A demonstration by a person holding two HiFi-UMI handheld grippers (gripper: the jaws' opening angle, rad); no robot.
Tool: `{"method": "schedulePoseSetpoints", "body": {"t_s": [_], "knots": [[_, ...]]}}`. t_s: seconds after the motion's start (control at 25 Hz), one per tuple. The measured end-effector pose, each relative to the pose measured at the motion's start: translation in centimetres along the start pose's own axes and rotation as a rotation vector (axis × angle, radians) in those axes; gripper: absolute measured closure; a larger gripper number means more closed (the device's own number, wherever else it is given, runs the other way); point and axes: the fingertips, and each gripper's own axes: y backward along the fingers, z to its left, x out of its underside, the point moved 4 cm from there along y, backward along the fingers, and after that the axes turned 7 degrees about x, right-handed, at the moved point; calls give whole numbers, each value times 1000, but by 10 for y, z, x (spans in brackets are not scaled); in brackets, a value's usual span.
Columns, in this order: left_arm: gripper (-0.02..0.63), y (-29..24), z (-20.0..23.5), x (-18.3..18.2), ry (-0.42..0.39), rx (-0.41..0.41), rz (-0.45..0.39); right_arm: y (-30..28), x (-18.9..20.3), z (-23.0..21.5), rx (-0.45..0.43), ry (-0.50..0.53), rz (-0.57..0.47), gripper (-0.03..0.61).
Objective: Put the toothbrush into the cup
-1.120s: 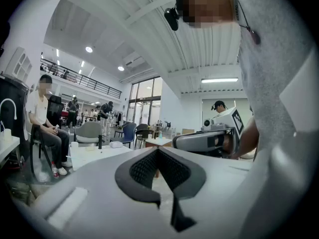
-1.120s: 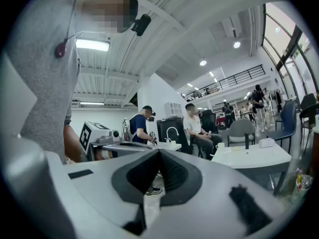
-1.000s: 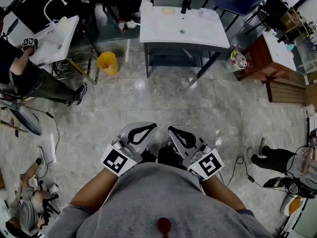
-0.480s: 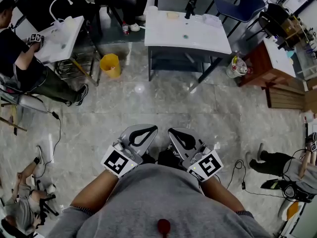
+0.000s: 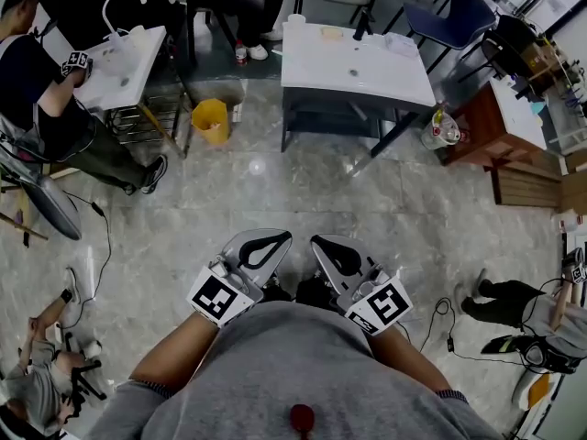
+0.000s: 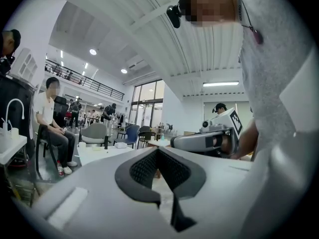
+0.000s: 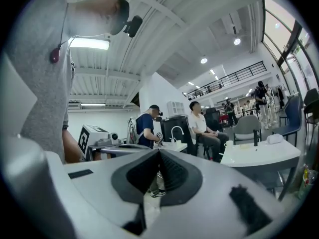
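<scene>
A white sink-top table (image 5: 353, 67) stands at the far centre of the head view, with a small white cup (image 5: 296, 18) at its back left corner and a black tap (image 5: 359, 26). I cannot pick out the toothbrush at this distance. My left gripper (image 5: 268, 238) and right gripper (image 5: 330, 244) are held side by side close to my body, level, over the grey floor and well short of the table. Both are shut with nothing between the jaws. The left gripper view shows the table (image 6: 102, 154) and cup (image 6: 82, 145) ahead; the right gripper view shows the table (image 7: 261, 156) and cup (image 7: 229, 144).
A yellow bucket (image 5: 210, 120) stands on the floor left of the table. A second sink stand (image 5: 128, 58) with a seated person (image 5: 50, 108) is at the left. A blue chair (image 5: 454, 16), a wooden cabinet (image 5: 500, 108) and floor cables (image 5: 449, 310) lie to the right.
The white table and the bucket have slid lower in the head view as I moved toward them. Both grippers keep their places by my body, still shut.
</scene>
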Motion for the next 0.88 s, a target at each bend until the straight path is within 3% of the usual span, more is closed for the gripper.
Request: {"method": "schedulePoseSetpoints", "body": {"t_s": [0.44, 0.88], "knots": [[607, 10, 25, 0, 2, -18, -12, -27, 0, -4, -6, 3, -5, 565], [607, -42, 68, -16, -11, -64, -9, -60, -16, -70, -78, 34, -26, 565]]}}
